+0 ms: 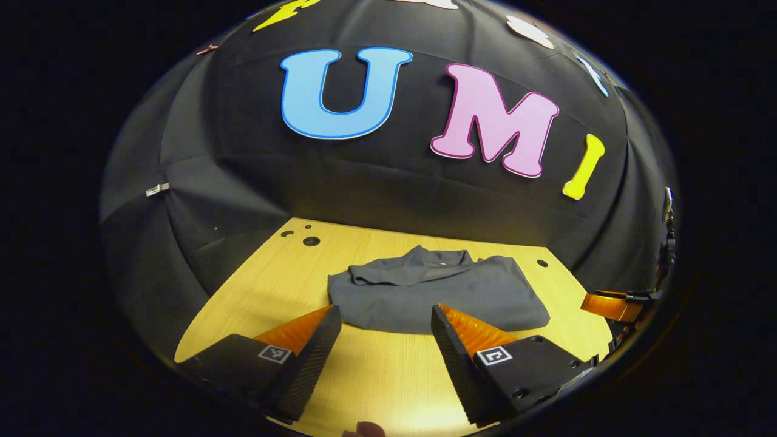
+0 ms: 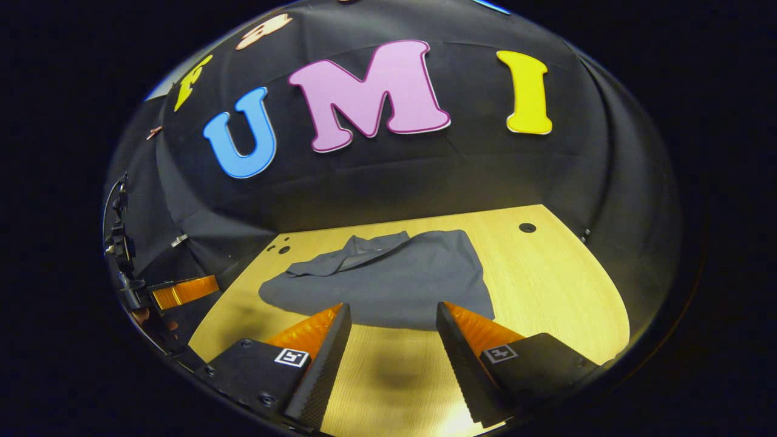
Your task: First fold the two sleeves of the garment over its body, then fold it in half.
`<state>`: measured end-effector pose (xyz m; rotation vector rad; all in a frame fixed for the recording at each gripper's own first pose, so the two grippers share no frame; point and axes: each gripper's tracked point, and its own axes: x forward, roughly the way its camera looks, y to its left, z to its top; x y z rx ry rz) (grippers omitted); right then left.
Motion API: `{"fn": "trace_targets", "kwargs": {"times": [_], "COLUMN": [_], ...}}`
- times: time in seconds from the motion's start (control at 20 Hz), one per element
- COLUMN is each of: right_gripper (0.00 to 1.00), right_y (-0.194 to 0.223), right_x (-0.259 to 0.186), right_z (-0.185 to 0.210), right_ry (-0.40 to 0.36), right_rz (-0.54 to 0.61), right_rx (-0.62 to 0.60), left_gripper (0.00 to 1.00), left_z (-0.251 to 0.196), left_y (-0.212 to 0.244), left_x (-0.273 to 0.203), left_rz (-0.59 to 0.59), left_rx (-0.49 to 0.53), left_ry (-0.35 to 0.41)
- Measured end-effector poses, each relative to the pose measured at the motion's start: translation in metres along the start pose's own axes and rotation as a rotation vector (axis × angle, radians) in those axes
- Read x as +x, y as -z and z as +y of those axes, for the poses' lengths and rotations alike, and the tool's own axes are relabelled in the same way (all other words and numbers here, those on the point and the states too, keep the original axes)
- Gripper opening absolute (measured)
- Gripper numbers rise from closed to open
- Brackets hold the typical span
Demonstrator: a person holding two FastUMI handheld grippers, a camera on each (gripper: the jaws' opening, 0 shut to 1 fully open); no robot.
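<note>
A dark grey garment [image 1: 434,292] lies folded into a compact bundle on the wooden table [image 1: 376,370], collar toward the wall. In the right gripper view the same garment [image 2: 388,280] spreads wider, its near edge just beyond my fingertips. My left gripper [image 1: 383,314] is open, hovering above the table just short of the garment's near edge, with nothing between its fingers. My right gripper [image 2: 391,312] is likewise open and holds nothing. The right gripper [image 1: 613,305] pokes in at the right edge of the left gripper view; the left gripper [image 2: 182,291] appears at the far left of the right gripper view.
The table's back edge meets the black cloth wall. Small round holes [image 1: 311,241] mark the table's far left corner, and another hole [image 2: 527,227] sits at the far right. Bare wood [image 2: 558,285] lies to the right of the garment.
</note>
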<state>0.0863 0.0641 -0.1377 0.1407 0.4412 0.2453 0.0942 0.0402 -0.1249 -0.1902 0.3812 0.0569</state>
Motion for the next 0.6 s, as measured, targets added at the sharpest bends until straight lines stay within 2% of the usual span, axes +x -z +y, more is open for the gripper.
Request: {"fn": "trace_targets", "kwargs": {"times": [0.2, 0.55, 0.6], "right_gripper": [0.88, 0.88, 0.88], "right_y": [0.016, 0.044, 0.044], "right_x": [-0.015, -0.022, -0.023], "right_z": [0.012, 0.013, 0.014], "right_ry": [-0.033, -0.045, -0.047], "right_rz": [0.037, 0.098, 0.096], "right_rx": [-0.007, -0.012, -0.009], "left_gripper": [0.95, 0.95, 0.89], "left_z": [0.000, -0.006, -0.007], "left_y": [0.018, 0.035, 0.035], "left_x": [-0.022, -0.034, -0.034], "left_rz": [0.004, 0.024, 0.023], "left_rx": [-0.009, 0.006, 0.006], "left_ry": [-0.013, -0.020, -0.019]}}
